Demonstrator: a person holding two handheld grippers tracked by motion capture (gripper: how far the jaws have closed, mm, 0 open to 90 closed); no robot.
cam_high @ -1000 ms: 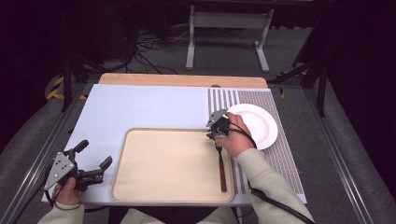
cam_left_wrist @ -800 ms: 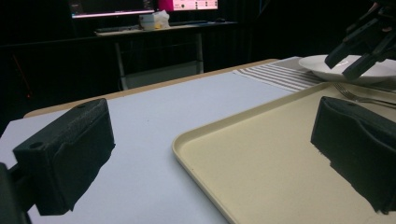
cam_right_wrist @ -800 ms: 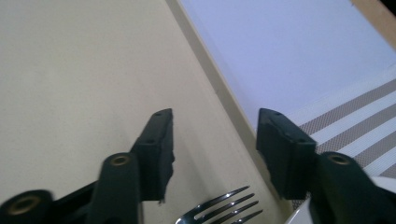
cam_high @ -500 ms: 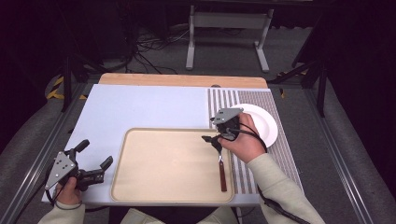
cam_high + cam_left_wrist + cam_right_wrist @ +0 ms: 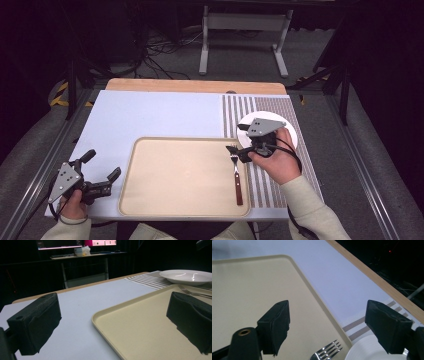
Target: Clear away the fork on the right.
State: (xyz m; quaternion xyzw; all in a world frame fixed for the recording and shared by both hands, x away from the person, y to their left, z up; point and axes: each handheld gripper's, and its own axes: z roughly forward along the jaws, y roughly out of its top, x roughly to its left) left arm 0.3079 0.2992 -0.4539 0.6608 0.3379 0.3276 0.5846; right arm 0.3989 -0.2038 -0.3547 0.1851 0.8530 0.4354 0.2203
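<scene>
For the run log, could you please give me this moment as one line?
right tool: open, jaws just opened, nothing between | fork: lying in tray | left tool: open, empty

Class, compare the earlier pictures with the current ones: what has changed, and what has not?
The right gripper has just opened, let go of the fork and lifted off toward the plate. The fork lies on the tray. The left gripper stayed put, open.

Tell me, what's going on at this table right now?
A person works with a gripper in each hand. The right gripper has just been opening, nothing between its jaws, above the tines of a fork lying in the beige tray. A white plate sits beside it. The left gripper waits open at the tray's left.
</scene>
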